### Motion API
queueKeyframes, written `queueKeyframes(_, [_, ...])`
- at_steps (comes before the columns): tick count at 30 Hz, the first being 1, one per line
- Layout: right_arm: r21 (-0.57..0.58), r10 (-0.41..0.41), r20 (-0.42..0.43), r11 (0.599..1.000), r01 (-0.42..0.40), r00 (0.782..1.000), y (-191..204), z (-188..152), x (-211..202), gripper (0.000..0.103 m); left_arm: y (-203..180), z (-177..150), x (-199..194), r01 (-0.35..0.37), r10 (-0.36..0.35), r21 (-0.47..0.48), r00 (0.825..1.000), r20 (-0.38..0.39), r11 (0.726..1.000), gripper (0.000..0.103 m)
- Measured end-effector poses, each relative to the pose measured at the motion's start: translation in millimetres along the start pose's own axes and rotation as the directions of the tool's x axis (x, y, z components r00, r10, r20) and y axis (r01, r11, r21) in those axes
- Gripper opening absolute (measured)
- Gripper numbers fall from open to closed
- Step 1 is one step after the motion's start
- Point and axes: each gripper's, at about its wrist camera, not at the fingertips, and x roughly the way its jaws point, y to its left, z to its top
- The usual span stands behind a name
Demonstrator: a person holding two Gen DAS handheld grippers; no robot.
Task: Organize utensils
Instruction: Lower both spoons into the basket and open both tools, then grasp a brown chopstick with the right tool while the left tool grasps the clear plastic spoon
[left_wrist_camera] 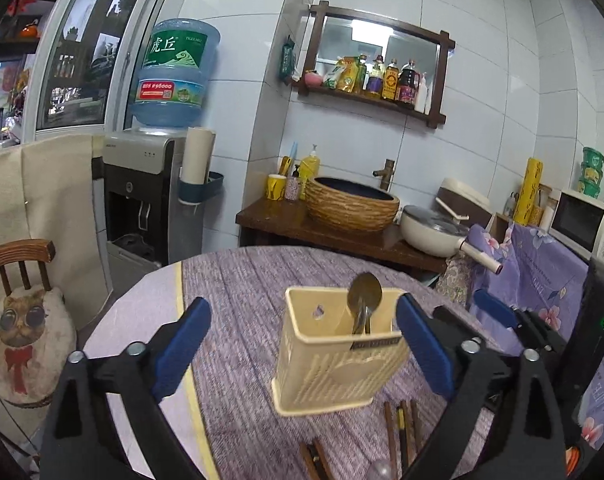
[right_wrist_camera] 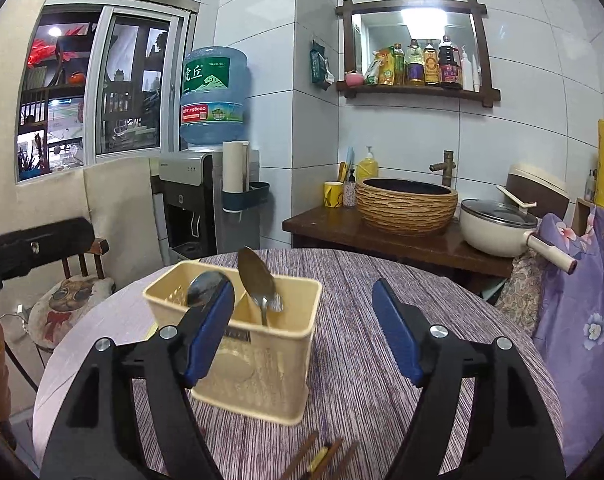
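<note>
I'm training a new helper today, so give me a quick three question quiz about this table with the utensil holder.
1. True or false: both spoons stand in one compartment of the utensil holder.
2. Where are the chopsticks? A in the holder, B on the table, C in a gripper.
3. What does the left gripper hold?

Key:
1. False: one spoon stands in the right compartment, the other spoon in the left.
2. B
3. Nothing; it is open, and so is the right gripper.
</note>
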Motion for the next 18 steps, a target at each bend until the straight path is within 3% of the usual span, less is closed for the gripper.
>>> queueKeyframes(9, [0.016, -0.04, -0.191, 0.999, 0.044, 0.981, -14, -46, -31, 0.077, 20, -53, -4, -0.057, 0.05, -0.036, 0.982, -0.182, 0.998, 0.097])
queueKeyframes(15, [0.082, -0.072, -0.333, 0.991, 0.105, 0.94, -36, -91, -31, 0.077, 21, -92, -2, -0.067, 0.057, -0.026, 0.958, -0.28, 0.997, 0.093])
queueKeyframes(18, [0.098, -0.07, -0.396, 0.988, 0.118, 0.916, -39, -113, -28, 0.075, 17, -110, 2, -0.059, 0.049, -0.02, 0.943, -0.33, 0.998, 0.085])
